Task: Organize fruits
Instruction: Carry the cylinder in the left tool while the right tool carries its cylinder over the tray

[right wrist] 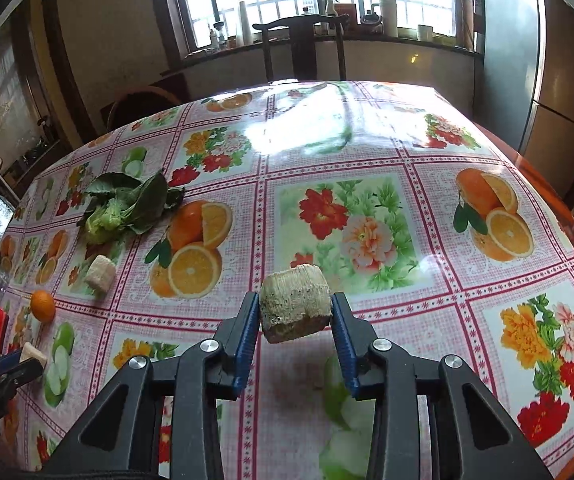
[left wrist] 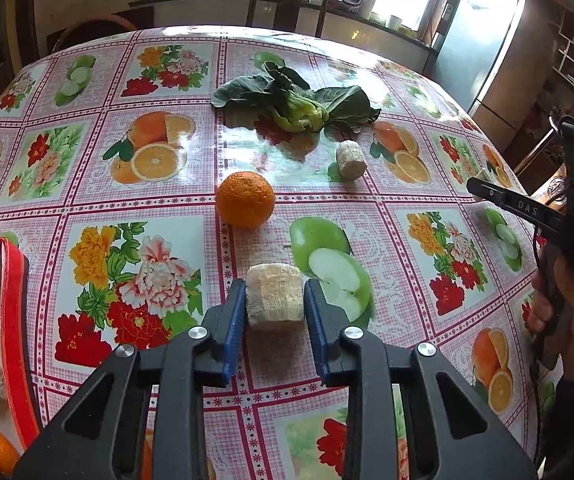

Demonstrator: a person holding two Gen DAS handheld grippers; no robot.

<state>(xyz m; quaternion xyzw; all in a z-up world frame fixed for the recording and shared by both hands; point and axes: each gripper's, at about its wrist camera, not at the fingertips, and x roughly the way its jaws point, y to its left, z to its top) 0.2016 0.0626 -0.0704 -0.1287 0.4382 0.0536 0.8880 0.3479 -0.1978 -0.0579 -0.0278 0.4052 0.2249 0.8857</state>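
With a stub (left wrist: 274, 297) pinched crosswise in the left hand-held gripper (left wrist: 274, 300) and another (right wrist: 295, 302) in the right (right wrist: 295, 320), the red box (left wrist: 15, 320) lies at nine o'clock, nearer the left.

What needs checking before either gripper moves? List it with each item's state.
1. Left gripper shut on a piece: ok, pads press both sides of the near pale chunk.
2. Right gripper shut on a piece: ok, it grips another pale chunk.
3. Right chunk clear of the tablecloth: ok, it looks lifted.
4. Left chunk lifted: cannot tell, it may be resting on the cloth.
5. Red box within view and open: ok, at the left edge, a chunk and an orange fruit inside.
6. Items left on the table: not ok, the orange, a third chunk and the leafy greens remain.
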